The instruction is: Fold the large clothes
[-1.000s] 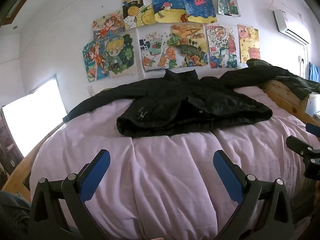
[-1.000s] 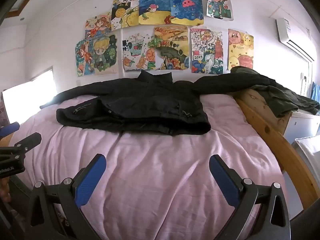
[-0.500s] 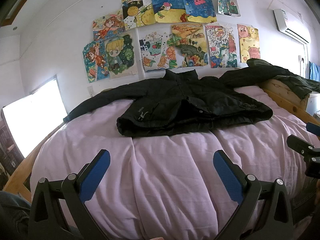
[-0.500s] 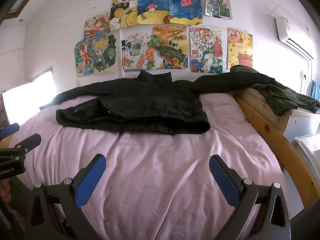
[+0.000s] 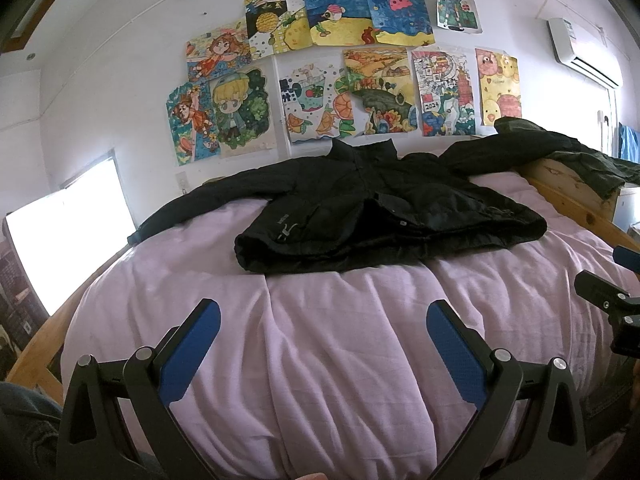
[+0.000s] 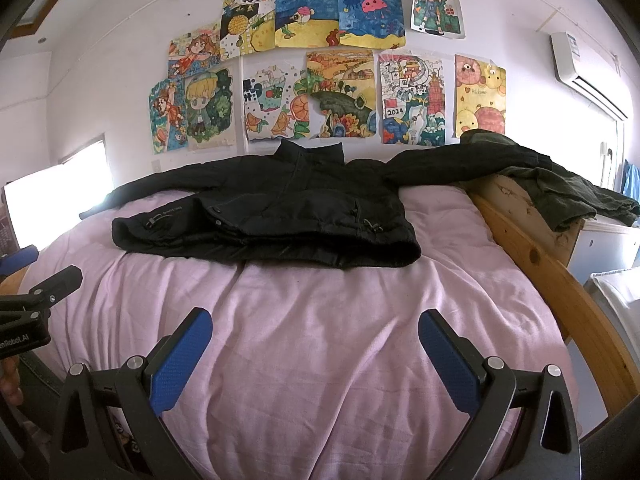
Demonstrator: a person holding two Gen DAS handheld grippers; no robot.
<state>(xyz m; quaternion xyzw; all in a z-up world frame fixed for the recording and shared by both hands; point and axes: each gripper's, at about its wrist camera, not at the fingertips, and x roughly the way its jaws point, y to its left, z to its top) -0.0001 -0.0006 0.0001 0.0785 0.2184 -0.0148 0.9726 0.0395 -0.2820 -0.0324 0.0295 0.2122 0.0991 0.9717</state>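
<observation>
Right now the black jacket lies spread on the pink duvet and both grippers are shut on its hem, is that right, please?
Not quite. The jacket does lie on the duvet, but both views show the left gripper and right gripper open, short of the hem.

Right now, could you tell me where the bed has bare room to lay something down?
Free: the pink cover between the black jacket hem and both open grippers. Crowded: the wall end, under the jacket's body and sleeves, and the wooden rail with dark clothes.

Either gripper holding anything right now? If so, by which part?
Nothing held. Left gripper and right gripper are both open over the pink duvet, short of the black jacket.
</observation>
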